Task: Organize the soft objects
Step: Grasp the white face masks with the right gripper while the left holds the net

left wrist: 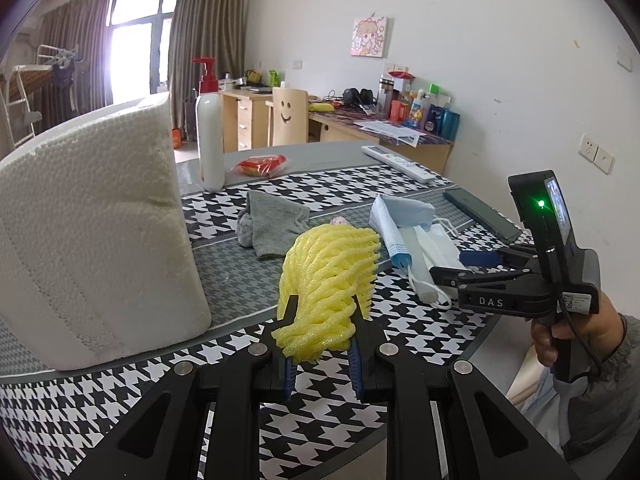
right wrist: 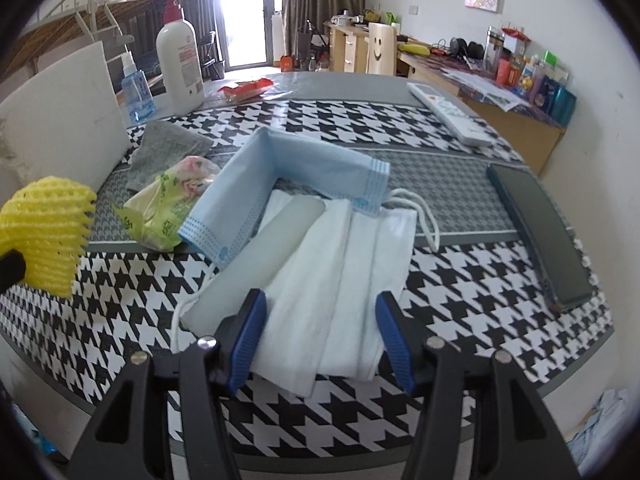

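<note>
My left gripper is shut on a yellow foam net and holds it above the houndstooth table; the net also shows at the left of the right wrist view. My right gripper is open, its blue pads on either side of a white face mask. A blue face mask lies folded behind it over a white roll. A grey cloth and a crumpled printed plastic bag lie further left. The right gripper shows in the left wrist view beside the masks.
A white foam box stands at the left. A lotion pump bottle, a blue spray bottle, a red snack packet, a white remote and a dark phone sit on the table. A cluttered desk lines the far wall.
</note>
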Motion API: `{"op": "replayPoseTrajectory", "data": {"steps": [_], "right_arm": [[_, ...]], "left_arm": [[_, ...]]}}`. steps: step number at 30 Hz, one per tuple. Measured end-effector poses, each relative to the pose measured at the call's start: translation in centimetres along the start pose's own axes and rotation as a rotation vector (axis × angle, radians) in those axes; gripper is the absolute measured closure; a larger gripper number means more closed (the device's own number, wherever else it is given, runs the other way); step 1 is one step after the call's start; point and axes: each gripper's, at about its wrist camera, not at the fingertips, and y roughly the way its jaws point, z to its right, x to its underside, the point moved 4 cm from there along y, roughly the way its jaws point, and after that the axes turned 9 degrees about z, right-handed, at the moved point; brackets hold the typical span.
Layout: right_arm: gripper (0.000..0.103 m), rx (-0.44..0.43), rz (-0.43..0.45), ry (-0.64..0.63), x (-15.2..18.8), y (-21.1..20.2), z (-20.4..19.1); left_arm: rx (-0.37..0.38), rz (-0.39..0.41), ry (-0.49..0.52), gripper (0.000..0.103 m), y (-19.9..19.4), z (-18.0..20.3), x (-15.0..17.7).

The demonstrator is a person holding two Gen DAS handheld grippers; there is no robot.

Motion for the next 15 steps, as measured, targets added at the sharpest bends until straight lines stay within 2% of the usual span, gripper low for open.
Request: {"op": "replayPoseTrajectory", "data": {"steps": [4,7,9,11,15], "right_arm": [[0.044,-0.003,-0.008,-0.012,0.0,0.1,-0.2],[0.057,-0.022,-0.016,-0.03,-0.1,0.0,-0.7],[0.079,-0.026,-0.023,-0.036,-0.2,-0.1,-0.9],[0.092,-0.03,-0.028,-0.04,-0.1,-0.3,-1.0],[0.095,-0.048,-0.015,-0.022,-0.2,-0.8,-0.7]], "left_arm": [[0.009,0.004,-0.008,0.081,-0.3,-0.1,0.2],[0.017,0.015,-0.013,0.081,-0.6,-0.1,0.1],[0.019,0.018,-0.013,0.081,-0.8,0.0,0.1],[0.018,0.021,-0.012,0.081,-1.0,0.0,0.1],[0.012,0.034,-0.005,0.081,-1.7,0.0,0.0]]}}
